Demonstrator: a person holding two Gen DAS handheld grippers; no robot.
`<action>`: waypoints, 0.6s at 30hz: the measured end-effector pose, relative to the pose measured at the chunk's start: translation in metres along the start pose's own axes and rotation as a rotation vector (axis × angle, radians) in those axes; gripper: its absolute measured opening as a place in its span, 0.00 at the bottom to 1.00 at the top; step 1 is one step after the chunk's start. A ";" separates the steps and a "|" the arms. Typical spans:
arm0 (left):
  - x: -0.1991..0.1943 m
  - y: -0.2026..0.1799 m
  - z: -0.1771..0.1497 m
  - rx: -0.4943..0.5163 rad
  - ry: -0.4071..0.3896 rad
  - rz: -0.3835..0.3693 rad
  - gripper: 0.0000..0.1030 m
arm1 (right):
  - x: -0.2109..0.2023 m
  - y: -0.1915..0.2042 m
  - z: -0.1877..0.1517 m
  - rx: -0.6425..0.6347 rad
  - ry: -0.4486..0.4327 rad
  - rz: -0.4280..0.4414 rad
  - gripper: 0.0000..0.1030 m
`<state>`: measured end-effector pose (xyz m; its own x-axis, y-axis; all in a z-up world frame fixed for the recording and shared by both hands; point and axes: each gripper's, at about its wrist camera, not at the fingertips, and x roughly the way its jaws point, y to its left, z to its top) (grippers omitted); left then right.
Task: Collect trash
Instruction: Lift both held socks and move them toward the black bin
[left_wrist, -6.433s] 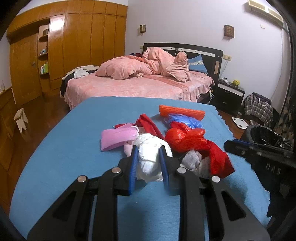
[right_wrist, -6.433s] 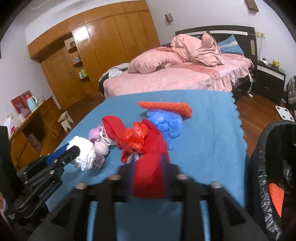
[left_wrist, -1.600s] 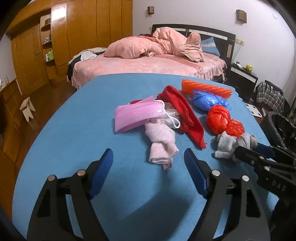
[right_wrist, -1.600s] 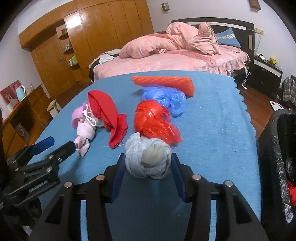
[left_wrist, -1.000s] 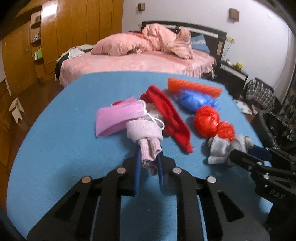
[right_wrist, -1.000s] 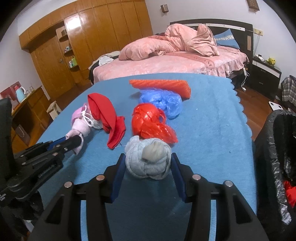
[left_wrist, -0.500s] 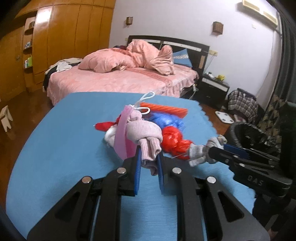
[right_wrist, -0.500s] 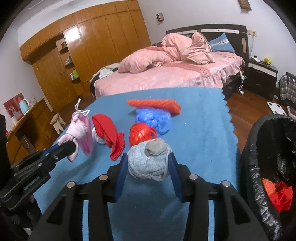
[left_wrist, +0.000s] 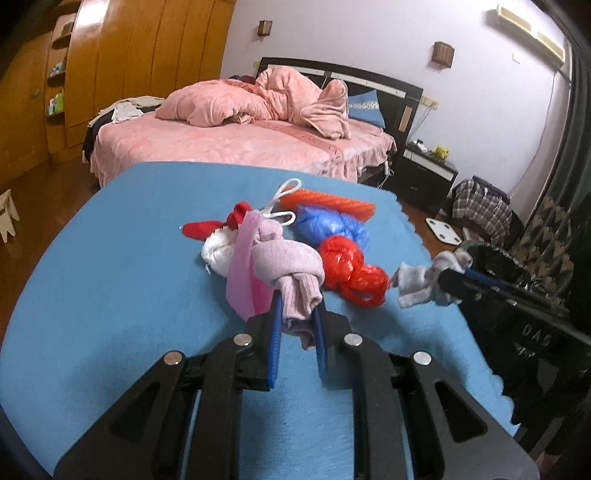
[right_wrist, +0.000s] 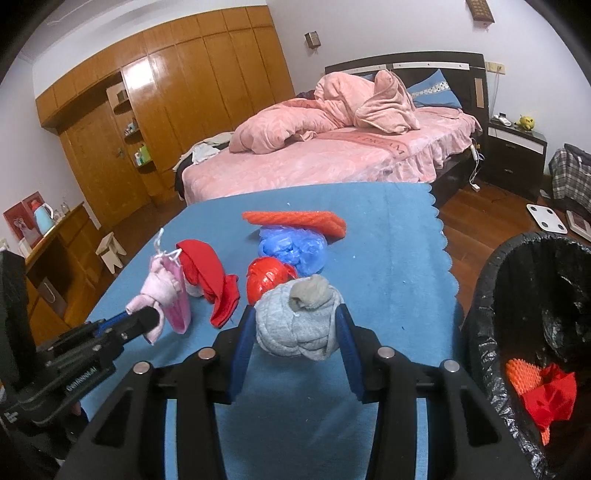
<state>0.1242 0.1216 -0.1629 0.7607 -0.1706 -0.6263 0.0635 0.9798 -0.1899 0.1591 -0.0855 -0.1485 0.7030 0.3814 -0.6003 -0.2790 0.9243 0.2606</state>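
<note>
pink sock (left_wrist: 291, 273) and grey sock (right_wrist: 299, 321) now lifted

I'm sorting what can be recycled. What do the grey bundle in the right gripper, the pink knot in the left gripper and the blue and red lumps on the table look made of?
Grey bundle: looks like knitted fabric, matte, ribbed weave, probably a sock. Pink knot: soft knit cloth, matte and fuzzy. Blue lump and red lump: thin plastic film, probably bags, with glossy crinkled folds.

Pink knotted sock (left_wrist: 291, 273) lifted off table; grey balled sock (right_wrist: 299, 321) lifted too, bin (right_wrist: 491, 280) at its 3 o'clock.
</note>
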 end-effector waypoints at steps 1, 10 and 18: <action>0.002 0.001 -0.002 0.005 0.007 0.004 0.14 | 0.000 0.000 0.000 0.000 0.001 -0.001 0.42; 0.018 0.005 -0.018 0.037 0.078 0.031 0.14 | 0.003 -0.002 -0.003 -0.002 0.019 -0.007 0.42; 0.002 -0.009 -0.008 0.062 0.023 -0.018 0.14 | -0.004 -0.007 -0.001 0.009 -0.007 -0.012 0.42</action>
<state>0.1205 0.1113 -0.1682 0.7441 -0.1897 -0.6406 0.1171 0.9810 -0.1544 0.1575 -0.0937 -0.1489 0.7105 0.3704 -0.5984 -0.2648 0.9285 0.2604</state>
